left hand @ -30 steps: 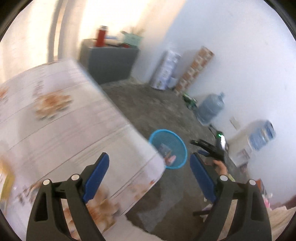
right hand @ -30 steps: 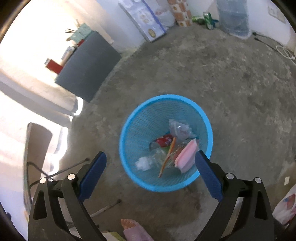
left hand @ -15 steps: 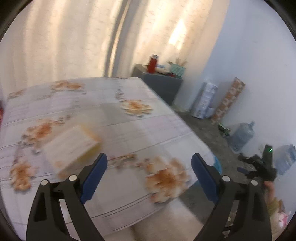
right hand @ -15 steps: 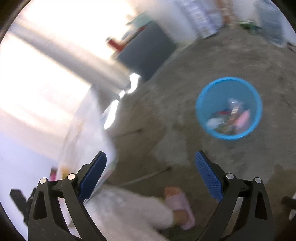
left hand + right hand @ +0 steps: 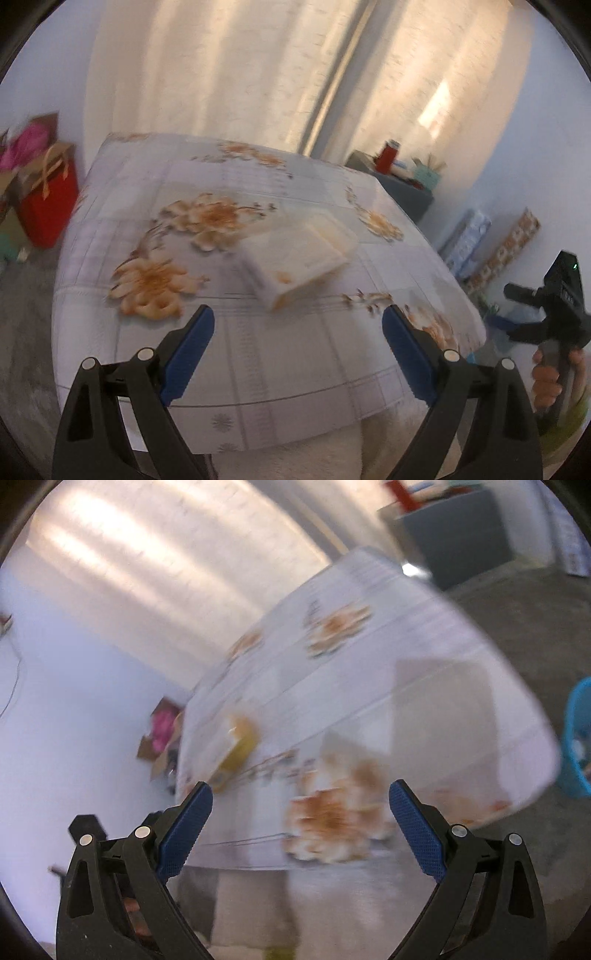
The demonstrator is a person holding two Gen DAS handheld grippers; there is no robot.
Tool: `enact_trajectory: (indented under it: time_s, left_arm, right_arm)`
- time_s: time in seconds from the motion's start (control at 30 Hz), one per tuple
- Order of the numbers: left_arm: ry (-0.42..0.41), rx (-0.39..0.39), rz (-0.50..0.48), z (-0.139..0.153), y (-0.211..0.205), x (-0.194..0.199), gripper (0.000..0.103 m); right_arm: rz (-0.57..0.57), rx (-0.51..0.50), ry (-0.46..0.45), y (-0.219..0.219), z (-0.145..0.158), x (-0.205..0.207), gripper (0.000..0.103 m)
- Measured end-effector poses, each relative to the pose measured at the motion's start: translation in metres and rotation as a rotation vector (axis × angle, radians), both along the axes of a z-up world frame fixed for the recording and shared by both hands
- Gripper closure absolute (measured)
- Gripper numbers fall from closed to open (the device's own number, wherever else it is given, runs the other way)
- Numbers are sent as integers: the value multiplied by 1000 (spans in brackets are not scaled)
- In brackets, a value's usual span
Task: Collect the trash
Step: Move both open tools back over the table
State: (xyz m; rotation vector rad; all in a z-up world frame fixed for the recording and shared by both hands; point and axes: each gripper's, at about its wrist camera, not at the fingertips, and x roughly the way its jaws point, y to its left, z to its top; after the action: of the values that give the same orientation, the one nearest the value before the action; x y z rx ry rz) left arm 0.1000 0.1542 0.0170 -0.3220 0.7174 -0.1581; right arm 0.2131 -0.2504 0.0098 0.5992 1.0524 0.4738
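Your left hand-held gripper (image 5: pixel 297 334) is spread wide and empty; the carton (image 5: pixel 299 260) lies on the table (image 5: pixel 258 369) at twelve o'clock. Straddle its short sides, then squeeze.

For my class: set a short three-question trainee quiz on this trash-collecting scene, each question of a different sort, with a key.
1. True or false: the left tongs are shut on the cream box.
2. What lies on the flowered tablecloth ahead of the left tongs? A) a red can B) the cream box C) a water jug
3. Fill in: in the right wrist view, the blue basket stands on the ____, beside the table.

Key: 1 false, both the left and right tongs are open and empty; 2 B; 3 floor.
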Motion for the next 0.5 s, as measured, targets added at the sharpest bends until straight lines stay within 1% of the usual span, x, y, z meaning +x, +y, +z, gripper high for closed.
enact_trajectory:
  time_s: [0.07,0.13,0.17,0.23,0.3,0.33,0.4,0.5]
  left_arm:
    - [2,-65,16,-5,14,2,13]
    - [10,-127,-3,-9,20,7,13]
    - [21,-151,-11,-11,21,11,13]
    - [34,-197,-20,-17,22,21,13]
    - [40,-241,-21,-21,21,28,13]
    - [37,-259,-22,-22,21,31,13]
    - [30,-300,-17,-25,22,39,13]
    - [32,-326,-5,-30,22,48,13]
  right_arm:
    - [44,37,14,18,-3,11,11]
    - [88,65,16,41,-5,29,11]
    - [98,65,20,50,-4,31,11]
    - [136,74,26,75,-5,54,11]
    - [153,75,37,87,-8,69,11]
    - [173,69,45,100,-11,83,11]
    - [198,40,43,119,-12,95,11]
    - [237,-35,31,144,-16,115,11]
